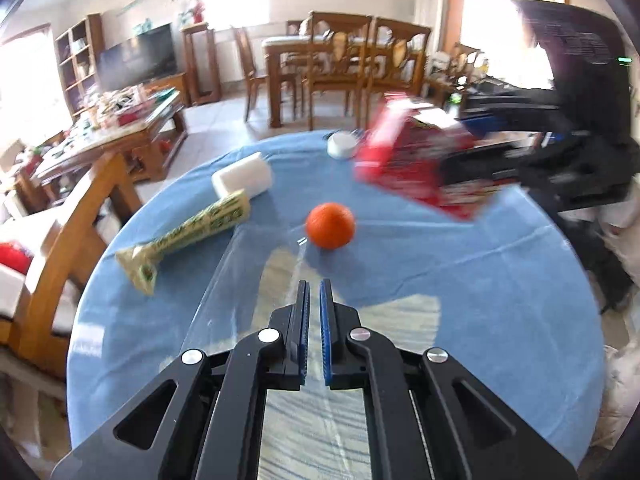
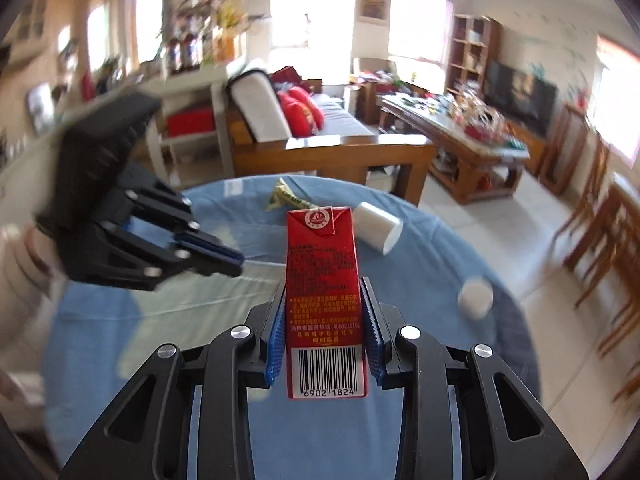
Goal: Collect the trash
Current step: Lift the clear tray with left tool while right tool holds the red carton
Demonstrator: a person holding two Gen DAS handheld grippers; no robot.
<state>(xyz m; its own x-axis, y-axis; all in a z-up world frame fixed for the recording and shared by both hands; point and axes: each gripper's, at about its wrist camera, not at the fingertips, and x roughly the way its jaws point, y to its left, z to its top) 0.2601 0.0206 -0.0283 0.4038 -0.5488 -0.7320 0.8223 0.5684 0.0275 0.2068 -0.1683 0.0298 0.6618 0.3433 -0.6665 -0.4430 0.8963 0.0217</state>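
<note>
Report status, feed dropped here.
Right gripper jaws clamped on red carton, lifted. Left gripper jaws shut on clear plastic. Orange ahead.

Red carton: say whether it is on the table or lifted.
Lifted. The right claw is shut on the red carton; from the left wrist it hangs tilted above the blue tablecloth.
</note>
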